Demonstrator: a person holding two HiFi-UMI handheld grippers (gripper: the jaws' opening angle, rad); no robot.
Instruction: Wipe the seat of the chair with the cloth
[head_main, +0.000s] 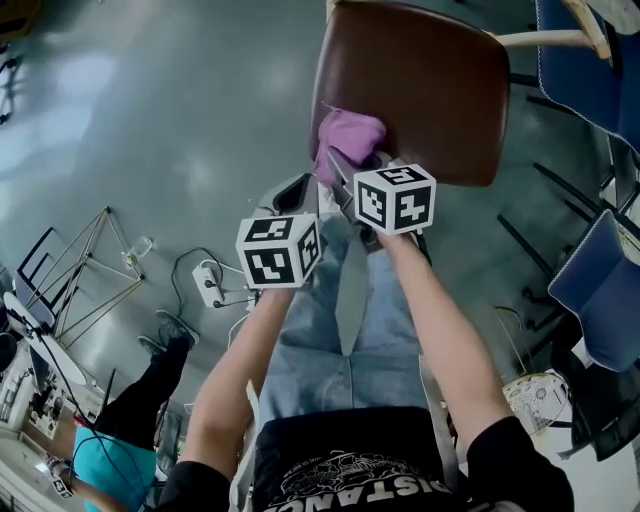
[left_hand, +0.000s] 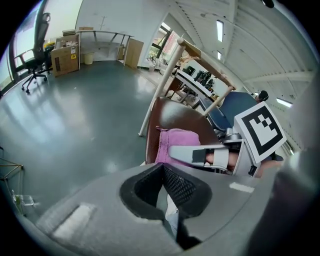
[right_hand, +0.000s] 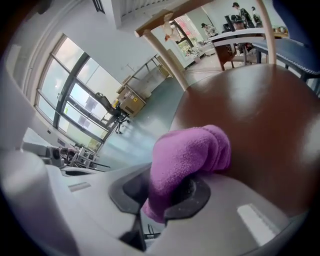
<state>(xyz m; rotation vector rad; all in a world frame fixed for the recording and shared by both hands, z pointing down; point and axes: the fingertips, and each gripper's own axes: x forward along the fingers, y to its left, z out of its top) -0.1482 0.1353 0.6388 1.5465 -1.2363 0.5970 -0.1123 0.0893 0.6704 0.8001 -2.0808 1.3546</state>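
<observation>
The chair's brown seat (head_main: 430, 90) lies ahead of me, with its pale wooden back frame (right_hand: 160, 25) rising behind. A purple cloth (head_main: 347, 140) rests bunched on the seat's near left edge. My right gripper (head_main: 355, 172) is shut on the cloth (right_hand: 190, 155), which bulges out over the seat (right_hand: 260, 120). My left gripper (head_main: 300, 192) hovers just left of the seat's edge, above the floor, shut with nothing between its pads. In the left gripper view, the right gripper's finger (left_hand: 192, 152) lies across the cloth (left_hand: 172, 140).
Blue chairs (head_main: 600, 285) stand close on the right. A white power strip (head_main: 208, 285) with cables and a folded metal frame (head_main: 90, 270) lie on the grey floor to the left. Another person (head_main: 120, 440) is at the lower left. My legs are right under the grippers.
</observation>
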